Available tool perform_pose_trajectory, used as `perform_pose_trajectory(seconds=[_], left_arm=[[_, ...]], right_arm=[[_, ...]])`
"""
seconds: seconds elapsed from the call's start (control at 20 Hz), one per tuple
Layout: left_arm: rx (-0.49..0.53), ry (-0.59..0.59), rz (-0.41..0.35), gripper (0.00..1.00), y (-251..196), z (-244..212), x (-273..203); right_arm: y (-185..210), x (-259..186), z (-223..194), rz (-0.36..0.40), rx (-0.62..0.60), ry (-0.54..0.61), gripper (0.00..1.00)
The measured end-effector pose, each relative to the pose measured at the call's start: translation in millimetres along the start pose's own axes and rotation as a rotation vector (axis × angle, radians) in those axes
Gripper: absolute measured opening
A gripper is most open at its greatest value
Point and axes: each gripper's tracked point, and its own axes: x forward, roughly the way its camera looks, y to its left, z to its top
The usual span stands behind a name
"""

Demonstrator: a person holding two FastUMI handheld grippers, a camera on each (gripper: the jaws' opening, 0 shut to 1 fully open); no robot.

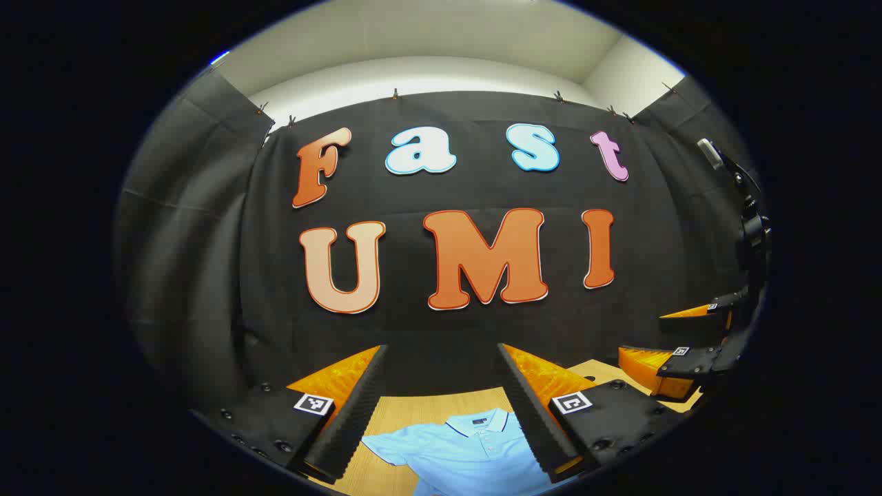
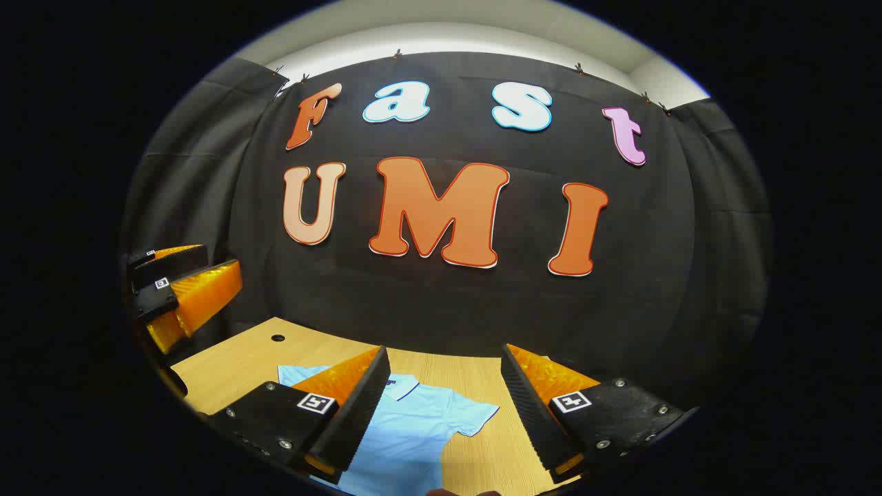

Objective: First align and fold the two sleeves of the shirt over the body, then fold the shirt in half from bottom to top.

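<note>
Left gripper view: left gripper (image 1: 441, 406) is seen held above the wooden worktop (image 1: 406, 410), its jaws spread wide with nothing between them. A light blue polo shirt (image 1: 462, 448) is seen lying flat on the worktop below the jaws, collar (image 1: 482, 421) toward the booth wall, one short sleeve (image 1: 386, 446) spread to the side. Farther off at the right edge, the right gripper (image 1: 672, 344) is seen raised clear of the worktop, its jaws likewise apart and empty.

Right gripper view: right gripper (image 2: 444, 406) is seen above the same worktop (image 2: 227, 365), jaws spread and holding nothing. The polo shirt (image 2: 406, 434) is seen between and under the jaws, partly hidden by the nearer-left finger, with one short sleeve (image 2: 472, 417) laid out flat toward the right and the collar toward the wall. A small round hole (image 2: 278, 338) is seen in the worktop near its far edge. At the left edge, the left gripper (image 2: 182, 286) is seen raised above the worktop, apart from the shirt.
</note>
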Motion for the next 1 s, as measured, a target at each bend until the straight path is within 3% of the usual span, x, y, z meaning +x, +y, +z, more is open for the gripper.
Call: perform_pose_trajectory(seconds=[0.7,1.0], left_arm=[[-0.005,-0.035,-0.044,0.99,23.7,6.8,-25.0],[-0.011,-0.056,-0.025,0.99,17.6,15.3,-23.4]], right_arm=[[9.5,-19.7,2.3,-0.083,-0.025,0.001,0.98],[5.1,7.9,-15.4,-0.033,-0.057,0.057,0.98]])
